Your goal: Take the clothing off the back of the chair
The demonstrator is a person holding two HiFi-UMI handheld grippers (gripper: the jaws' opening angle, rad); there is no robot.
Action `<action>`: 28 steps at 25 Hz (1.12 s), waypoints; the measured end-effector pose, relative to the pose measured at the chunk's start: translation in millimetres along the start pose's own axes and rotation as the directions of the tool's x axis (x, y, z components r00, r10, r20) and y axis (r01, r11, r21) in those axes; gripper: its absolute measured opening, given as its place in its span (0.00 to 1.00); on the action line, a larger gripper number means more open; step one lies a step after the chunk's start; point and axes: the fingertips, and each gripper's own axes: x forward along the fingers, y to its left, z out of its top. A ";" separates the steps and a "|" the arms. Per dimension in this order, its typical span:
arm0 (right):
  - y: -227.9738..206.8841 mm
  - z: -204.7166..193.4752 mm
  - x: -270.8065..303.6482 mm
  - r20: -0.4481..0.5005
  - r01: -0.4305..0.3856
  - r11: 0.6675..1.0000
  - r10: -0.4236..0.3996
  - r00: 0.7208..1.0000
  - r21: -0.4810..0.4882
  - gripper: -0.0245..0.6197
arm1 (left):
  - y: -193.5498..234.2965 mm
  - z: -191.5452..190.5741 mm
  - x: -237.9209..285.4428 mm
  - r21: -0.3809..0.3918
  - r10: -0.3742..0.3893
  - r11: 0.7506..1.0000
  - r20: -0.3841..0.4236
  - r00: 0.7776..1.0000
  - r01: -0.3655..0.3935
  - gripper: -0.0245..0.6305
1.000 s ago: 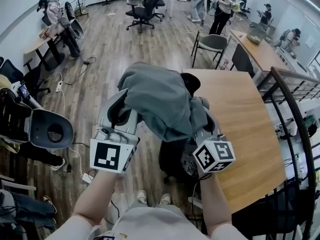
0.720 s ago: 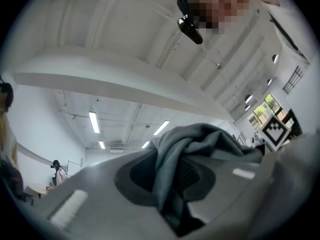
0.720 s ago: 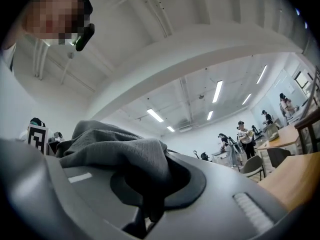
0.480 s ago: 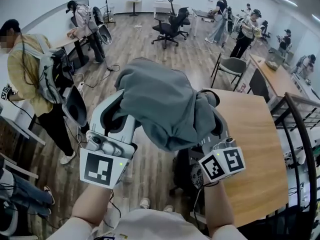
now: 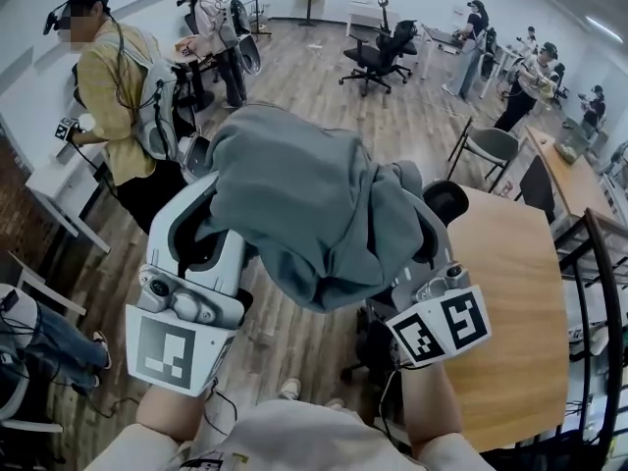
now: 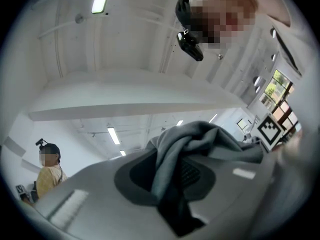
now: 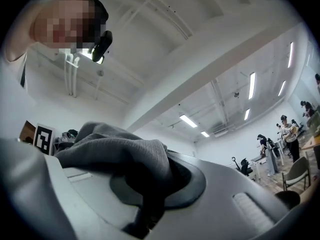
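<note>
Grey clothing [image 5: 314, 204] hangs bunched in mid-air, long axis left to right, spanning my left gripper [image 6: 172, 181] and right gripper [image 7: 150, 191] — each set of jaws pinched onto a fold, neither hand nearer — with the wooden table [image 5: 500, 302] at its right.

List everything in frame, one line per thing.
grey garment: one, grey, bunched, held up between both grippers
table: one, light wood, right of the garment
office chair: one, black, far middle of the room
grey chair: one, grey, beyond the table
railing: one, black, right edge
person in yellow: one, yellow top, left side
other people: several, far end of the room
left gripper: one, light grey, shut on the grey garment
right gripper: one, light grey, shut on the grey garment
forearms: two, bottom edge, behind the grippers
</note>
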 end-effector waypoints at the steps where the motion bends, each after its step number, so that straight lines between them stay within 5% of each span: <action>1: 10.4 1.2 4.7 0.001 -0.019 1.000 0.019 1.000 0.004 0.08 | 6.0 5.3 -6.6 0.017 0.008 1.000 -0.008 1.000 -0.008 0.13; 13: 108.0 -35.0 13.5 -0.083 -0.150 0.989 0.151 0.985 0.011 0.08 | 18.6 2.2 -73.7 0.160 0.069 0.986 -0.106 0.992 -0.052 0.13; 28: 130.8 -121.6 -17.8 -0.272 -0.137 0.988 0.151 0.950 0.069 0.08 | 3.3 -82.7 -123.3 0.031 0.075 0.997 -0.280 0.957 -0.069 0.13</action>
